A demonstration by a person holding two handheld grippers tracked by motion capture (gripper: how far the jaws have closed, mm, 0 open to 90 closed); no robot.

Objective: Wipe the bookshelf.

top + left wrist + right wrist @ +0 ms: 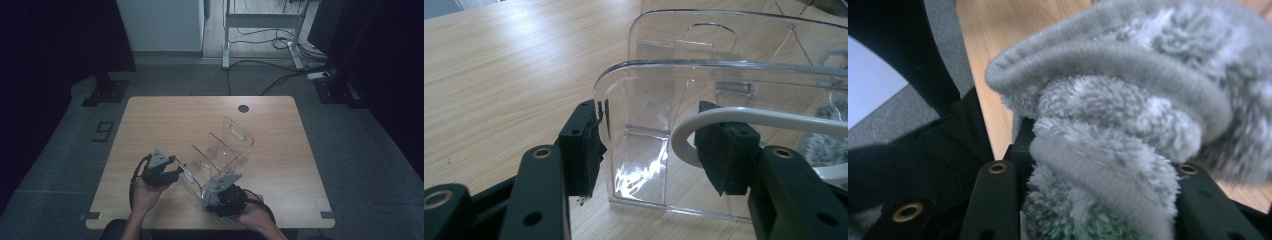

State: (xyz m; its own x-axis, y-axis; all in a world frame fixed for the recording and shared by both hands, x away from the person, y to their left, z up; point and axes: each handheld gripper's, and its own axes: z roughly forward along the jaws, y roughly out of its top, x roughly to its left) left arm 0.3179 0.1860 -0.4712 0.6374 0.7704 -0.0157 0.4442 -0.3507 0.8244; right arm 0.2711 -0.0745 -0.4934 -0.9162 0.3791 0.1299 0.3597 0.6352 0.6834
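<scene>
While the left gripper (649, 150) sits at the near-left end of the clear acrylic organizer (220, 155), its jaws stand on either side of that end wall w/ a gap showing on the inner side, so whether the pads actually press can't be told from the left gripper view. One pad (584, 145) lies right against the outer face of the wall; the other is inside, behind a white cable (744, 117). Organizer stands on the wooden table (165, 120), roughly mid-table, running diagonally away from the person (dividers and a slot handle visible at its far end). Right gripper (1093, 200) pinches a fluffy grey cloth (1128, 110), bunched up btwn its jaws; in the high view it's at the organizer's near-right corner.
</scene>
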